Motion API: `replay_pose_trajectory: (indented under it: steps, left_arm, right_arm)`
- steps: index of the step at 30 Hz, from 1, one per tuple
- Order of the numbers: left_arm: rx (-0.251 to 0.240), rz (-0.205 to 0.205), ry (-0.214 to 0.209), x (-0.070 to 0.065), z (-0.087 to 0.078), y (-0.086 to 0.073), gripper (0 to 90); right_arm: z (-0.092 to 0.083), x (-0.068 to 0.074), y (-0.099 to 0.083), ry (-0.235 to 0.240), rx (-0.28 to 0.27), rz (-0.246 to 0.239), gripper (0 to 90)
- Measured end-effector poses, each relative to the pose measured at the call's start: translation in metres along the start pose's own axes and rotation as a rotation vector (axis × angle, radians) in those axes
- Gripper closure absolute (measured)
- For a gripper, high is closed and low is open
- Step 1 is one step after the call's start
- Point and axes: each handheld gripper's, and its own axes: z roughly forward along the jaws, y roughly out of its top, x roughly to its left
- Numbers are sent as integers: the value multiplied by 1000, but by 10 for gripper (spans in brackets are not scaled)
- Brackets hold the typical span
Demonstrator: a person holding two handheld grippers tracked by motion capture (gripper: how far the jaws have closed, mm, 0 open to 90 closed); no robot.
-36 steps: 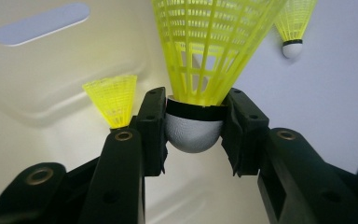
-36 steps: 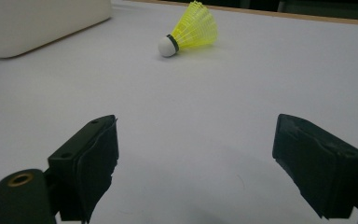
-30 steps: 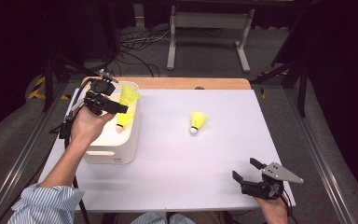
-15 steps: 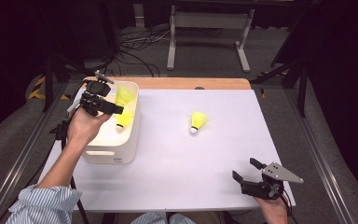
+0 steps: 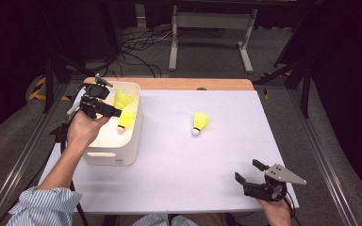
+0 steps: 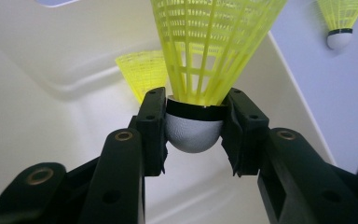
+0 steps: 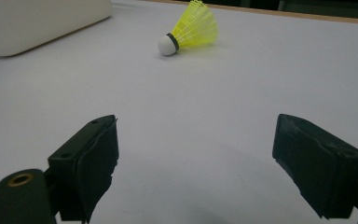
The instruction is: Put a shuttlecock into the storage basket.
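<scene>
Here left gripper holds shuttlecock inside bin rim; table open.

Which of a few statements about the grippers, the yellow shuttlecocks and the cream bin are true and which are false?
1. The left gripper is shut on a yellow plastic shuttlecock by its white cork end. True.
2. The right gripper holds a shuttlecock. False: its jaws stand open over the white table with nothing between them.
3. A second yellow shuttlecock already lies in the cream plastic bin. True.
4. The loose shuttlecock on the table stands upright on its cork. False: it lies on its side.
5. The held shuttlecock is over the bin. True.
</scene>
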Motion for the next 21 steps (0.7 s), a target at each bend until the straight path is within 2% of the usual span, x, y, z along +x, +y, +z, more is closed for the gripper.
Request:
replay_pose_trajectory:
  steps: [6,15,21]
  left_arm:
    - [9,-16,4,4,4,-1,633]
    - [38,-12,38,7,14,1,631]
    - [47,-28,47,9,20,4,631]
  right_arm:
    - [0,0,0,1,0,0,147]
    - [0,0,0,2,3,2,147]
    - [0,0,0,5,2,3,146]
